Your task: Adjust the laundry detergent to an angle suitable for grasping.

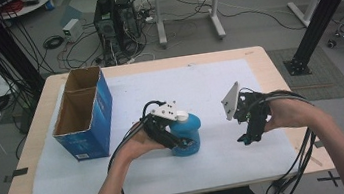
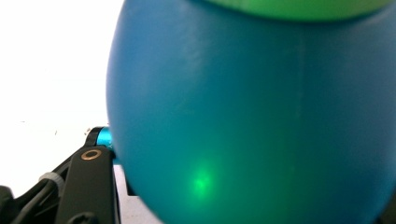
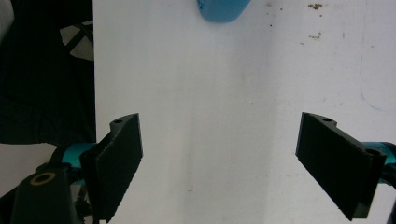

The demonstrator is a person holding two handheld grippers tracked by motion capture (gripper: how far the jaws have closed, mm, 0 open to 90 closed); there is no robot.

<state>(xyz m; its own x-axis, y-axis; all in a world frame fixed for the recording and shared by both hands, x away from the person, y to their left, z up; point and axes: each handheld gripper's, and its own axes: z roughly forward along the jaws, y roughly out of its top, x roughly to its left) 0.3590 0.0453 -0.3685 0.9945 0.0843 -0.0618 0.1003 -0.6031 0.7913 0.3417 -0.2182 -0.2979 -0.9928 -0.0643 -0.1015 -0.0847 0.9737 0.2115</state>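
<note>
Looks like a grab on the bottle (image 1: 186,134), standing upright about mid-mat (image 1: 208,82), a touch toward the near edge, white cap up. Got the left gripper (image 1: 175,142) tucked right against its left side, and from the left gripper view can see one black jaw hard by the round blue belly (image 2: 252,116). Can't tell if the pads are actually pressing or just sitting alongside, so call that grip unconfirmed. Best not to lift before that's settled: that belly is round and slick, so would squeeze across the widest part, or lower where it's steadier, and keep the jaws level so nothing squirts out upward. Then lift straight, slowly, no twisting. Right gripper (image 1: 248,135) hanging over the mat's right side, well apart from the bottle, jaws spread wide with nothing between them (image 3: 219,154). Worth bringing it in to steady the far side if the bottle rocks. Probably headed for the open box (image 1: 104,113) near the table's (image 1: 255,55) left edge, so mind the box wall on the way over.
</note>
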